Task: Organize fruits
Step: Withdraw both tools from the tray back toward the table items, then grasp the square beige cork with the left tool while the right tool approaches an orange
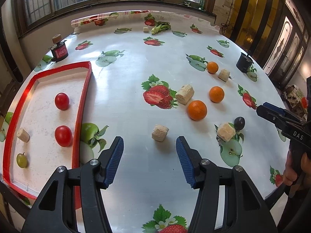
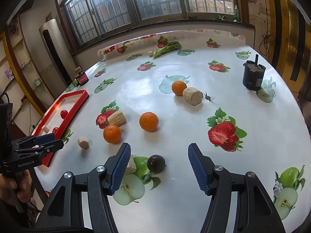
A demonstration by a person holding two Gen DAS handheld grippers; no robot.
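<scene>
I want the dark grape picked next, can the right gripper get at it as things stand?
Probably yes. The right gripper is open, and the dark grape lies just ahead between its fingers; only a cork piece beside it crowds one finger.

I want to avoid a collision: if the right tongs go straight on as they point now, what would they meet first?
Probably the dark plum, which lies just ahead of the open right tongs, nearer the left finger. A cork piece sits beside it, partly hidden behind that finger. Depth is unclear.
</scene>
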